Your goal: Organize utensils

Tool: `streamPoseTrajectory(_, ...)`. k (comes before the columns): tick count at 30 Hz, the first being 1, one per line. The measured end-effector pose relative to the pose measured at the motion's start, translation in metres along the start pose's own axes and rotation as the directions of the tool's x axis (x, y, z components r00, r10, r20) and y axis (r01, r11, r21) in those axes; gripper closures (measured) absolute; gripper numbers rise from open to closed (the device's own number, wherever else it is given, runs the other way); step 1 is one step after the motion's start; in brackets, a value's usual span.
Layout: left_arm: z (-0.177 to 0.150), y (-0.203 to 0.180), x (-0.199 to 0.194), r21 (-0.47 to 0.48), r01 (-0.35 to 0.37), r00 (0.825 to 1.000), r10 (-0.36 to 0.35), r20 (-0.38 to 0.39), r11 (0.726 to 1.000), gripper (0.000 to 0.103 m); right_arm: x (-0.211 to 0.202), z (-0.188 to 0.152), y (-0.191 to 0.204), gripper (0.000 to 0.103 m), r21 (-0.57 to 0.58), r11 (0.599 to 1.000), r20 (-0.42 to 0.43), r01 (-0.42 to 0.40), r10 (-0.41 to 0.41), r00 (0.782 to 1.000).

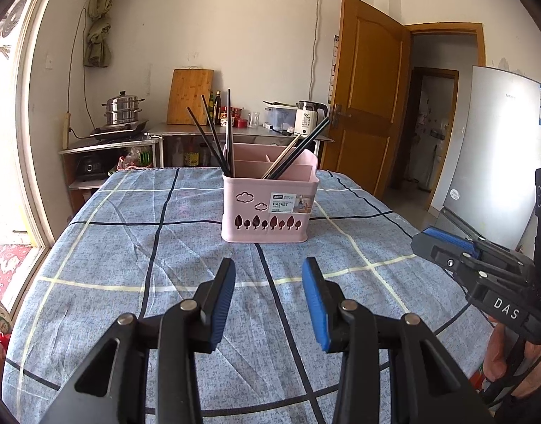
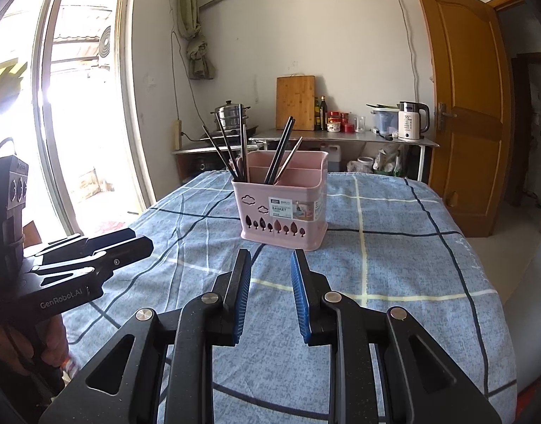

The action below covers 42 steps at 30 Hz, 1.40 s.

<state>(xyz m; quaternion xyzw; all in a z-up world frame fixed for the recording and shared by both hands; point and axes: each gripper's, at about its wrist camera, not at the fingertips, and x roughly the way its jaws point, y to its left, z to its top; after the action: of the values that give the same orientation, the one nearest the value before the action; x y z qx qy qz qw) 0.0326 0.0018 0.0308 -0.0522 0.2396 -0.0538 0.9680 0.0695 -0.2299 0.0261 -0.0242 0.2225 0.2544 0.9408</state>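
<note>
Above the checked tablecloth [image 1: 129, 247], hovering side by side: left gripper [image 1: 268, 296] and right gripper [image 2: 270, 289], both with jaws parted and holding nothing. Ahead, standing at mid-table, pink basket [image 1: 267, 212]; chopsticks [image 1: 214, 137] leaning upright in its left and middle compartments, tips fanning outward. Behind, standing against the wall: cutting board [image 1: 189, 97], kettle [image 1: 307, 118].
</note>
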Motion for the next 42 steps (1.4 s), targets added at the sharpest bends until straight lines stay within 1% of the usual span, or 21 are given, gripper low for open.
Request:
streamPoseTrajectory(5,-0.004,-0.002,-0.001,0.005,-0.004,1.0,0.004,0.01,1.0,0.062,0.003,-0.004,0.005,0.079,-0.016,1.0,-0.01,0.005,-0.006,1.0)
streamPoseTrajectory(19,-0.008,-0.004,0.001,0.014,-0.009,1.0,0.009,0.003,1.0,0.061,0.005,-0.008,0.006,0.079,-0.02,1.0,-0.018,0.001,-0.001,1.0)
streamPoseTrajectory(27,-0.008,-0.008,0.001,0.024,-0.022,1.0,0.022,0.008,0.999,0.061,0.006,-0.008,0.008,0.079,-0.02,1.0,-0.022,-0.003,0.003,1.0)
streamPoseTrajectory(30,-0.008,-0.009,0.002,0.031,-0.037,0.999,0.037,0.01,0.999,0.061,0.006,-0.009,0.008,0.079,-0.02,1.0,-0.023,-0.004,0.004,1.0)
streamPoseTrajectory(42,-0.009,-0.01,0.003,0.034,-0.043,0.999,0.042,0.012,0.999,0.061,0.007,-0.011,0.007,0.079,-0.017,1.0,-0.025,-0.004,0.003,1.0)
